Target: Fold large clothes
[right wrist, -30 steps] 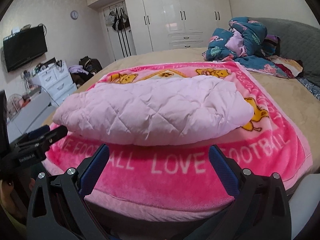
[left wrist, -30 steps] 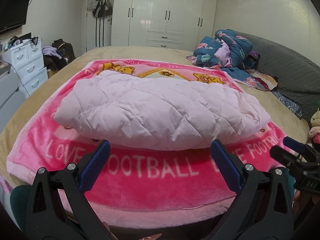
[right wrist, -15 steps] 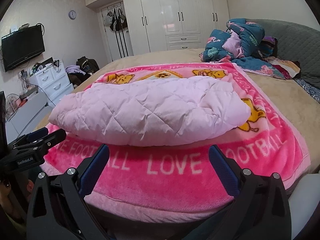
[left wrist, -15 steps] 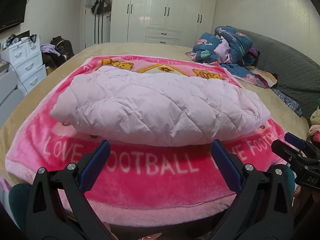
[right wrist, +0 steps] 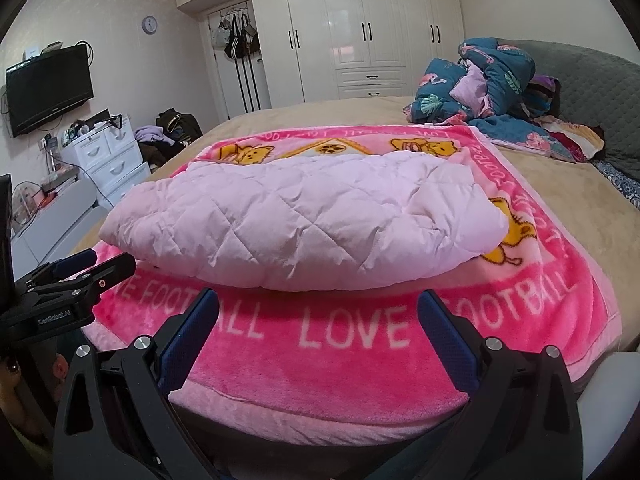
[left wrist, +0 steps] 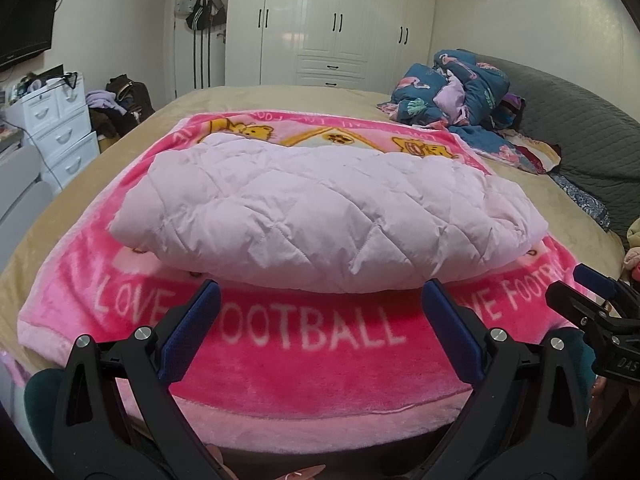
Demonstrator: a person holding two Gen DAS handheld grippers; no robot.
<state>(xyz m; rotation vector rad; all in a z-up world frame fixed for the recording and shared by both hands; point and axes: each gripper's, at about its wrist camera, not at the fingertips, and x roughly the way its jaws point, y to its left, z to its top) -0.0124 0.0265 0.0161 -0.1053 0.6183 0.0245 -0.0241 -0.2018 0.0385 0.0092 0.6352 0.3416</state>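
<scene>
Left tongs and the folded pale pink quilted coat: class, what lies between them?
Only the bright pink blanket with its white FOOTBALL lettering, shown in the left wrist view; the open left tongs hover short of the pale pink quilted coat.

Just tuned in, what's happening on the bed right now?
A person holds a two-finger tool in each hand at the near edge of the bed. The left tool and right tool are both open and empty, short of the pale pink quilted garment. The garment lies in a folded bundle on the bright pink blanket. Neither tool is touching it. A heap of dark floral bedding sits at the far right.
</scene>
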